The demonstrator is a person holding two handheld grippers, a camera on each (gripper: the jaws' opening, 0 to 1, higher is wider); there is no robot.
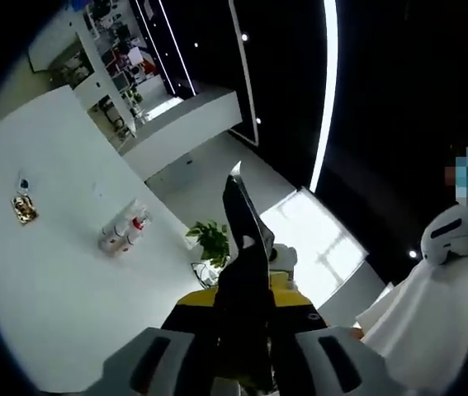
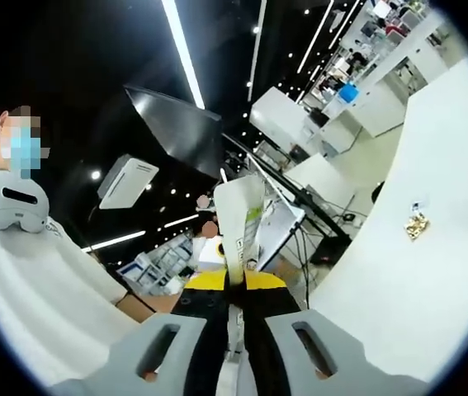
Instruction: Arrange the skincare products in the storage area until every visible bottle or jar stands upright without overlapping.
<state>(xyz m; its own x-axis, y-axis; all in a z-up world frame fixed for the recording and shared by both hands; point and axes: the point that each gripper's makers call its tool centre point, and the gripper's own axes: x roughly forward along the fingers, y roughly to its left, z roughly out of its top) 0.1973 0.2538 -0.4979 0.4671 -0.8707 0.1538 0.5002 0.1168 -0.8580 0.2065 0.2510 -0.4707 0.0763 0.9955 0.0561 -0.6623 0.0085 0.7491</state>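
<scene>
Left gripper (image 1: 244, 351): fingers clenched on a black tube (image 1: 246, 247), held up off the white table (image 1: 44, 280). Right gripper (image 2: 238, 330): fingers clenched on a pale tube (image 2: 242, 223) with green print, also held in the air. On the table, far left in the left gripper view, a small cluster of bottles (image 1: 124, 230) and a small gold item (image 1: 24, 208). A potted plant (image 1: 210, 241) stands beyond the table edge.

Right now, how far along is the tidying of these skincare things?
Early. Two white bottles lie on the white table, not upright. In hand: left gripper clamps a black tube, right gripper a white tube, both lifted. Left: standing everything up.
</scene>
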